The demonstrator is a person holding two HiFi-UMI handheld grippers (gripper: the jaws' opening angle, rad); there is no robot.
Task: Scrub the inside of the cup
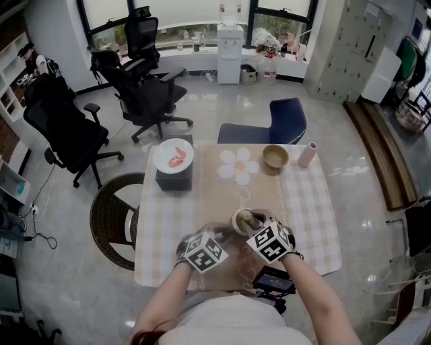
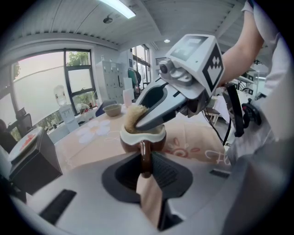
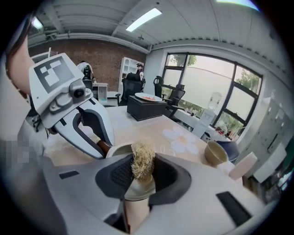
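Plainly, the cup (image 2: 142, 136) sits by its brown handle between the left gripper's (image 2: 146, 169) clamped jaws, a grip only the left gripper view shows. Into the cup dips a straw brush (image 3: 143, 160), pinched by the right gripper (image 3: 142, 181); beyond the cup on the table (image 1: 310, 222) stands a bowl (image 3: 216, 153).

We identify an office: black swivel chairs (image 1: 67, 131) stand on the tiled floor (image 1: 222, 108), a water dispenser (image 1: 229, 54) stands below the windows (image 1: 168, 10), and lockers (image 1: 347, 50) line one wall.
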